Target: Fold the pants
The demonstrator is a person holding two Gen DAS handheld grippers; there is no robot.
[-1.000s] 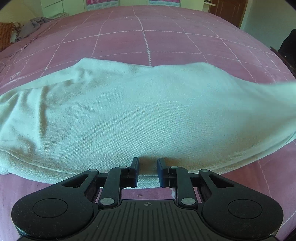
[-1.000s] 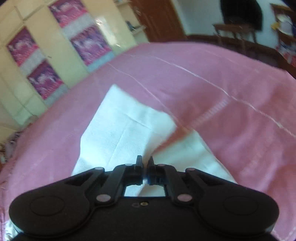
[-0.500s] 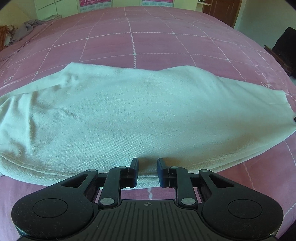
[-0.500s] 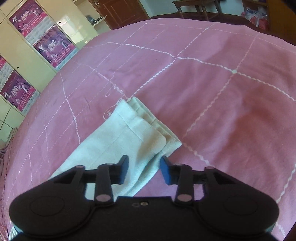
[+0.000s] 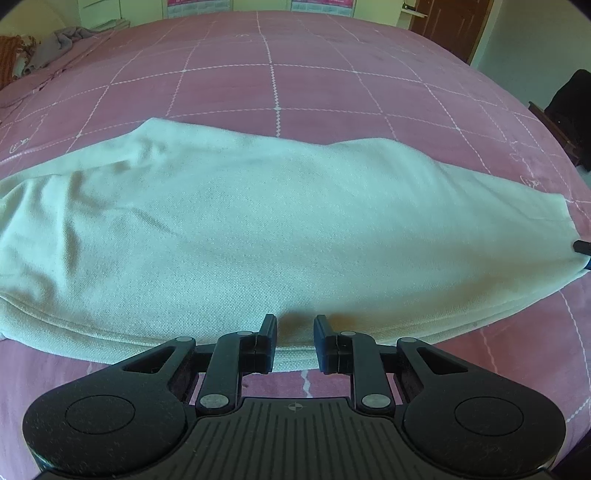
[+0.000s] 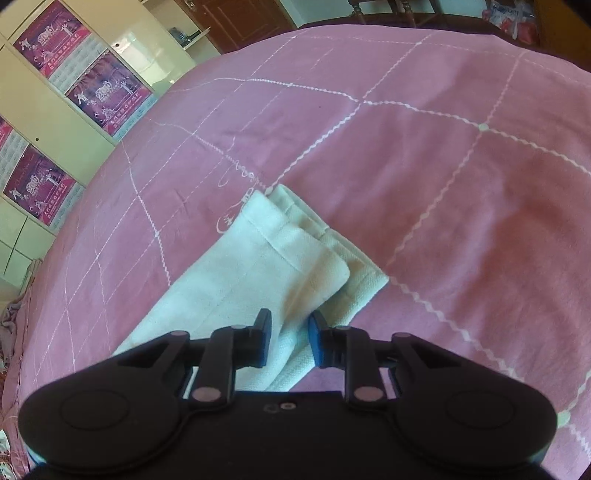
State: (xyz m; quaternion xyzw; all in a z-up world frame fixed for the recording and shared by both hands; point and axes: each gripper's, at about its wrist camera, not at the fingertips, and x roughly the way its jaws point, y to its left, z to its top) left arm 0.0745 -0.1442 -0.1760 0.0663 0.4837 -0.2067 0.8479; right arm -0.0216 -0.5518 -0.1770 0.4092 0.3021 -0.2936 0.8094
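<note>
The pale mint pants [image 5: 258,236] lie flat across the pink checked bedspread [image 5: 295,85], legs stacked one on the other. My left gripper [image 5: 294,341] is open and empty, hovering at the near long edge of the pants. In the right wrist view the leg cuffs [image 6: 295,251] lie stacked, the top one slightly short of the lower one. My right gripper [image 6: 289,341] is open and empty, just above the leg near the cuffs. Its fingertip [image 5: 583,246] shows at the right edge of the left wrist view.
Grey crumpled clothes [image 5: 62,44] lie at the far left corner of the bed. A wardrobe with purple posters [image 6: 103,92] stands behind the bed. A brown door [image 5: 450,26] and a dark chair [image 5: 569,110] are at the right.
My right gripper let go of the leg cuff, opened, and the leg now lies flat on the lower one. It then narrowed a little. My left gripper stayed open and in place.
</note>
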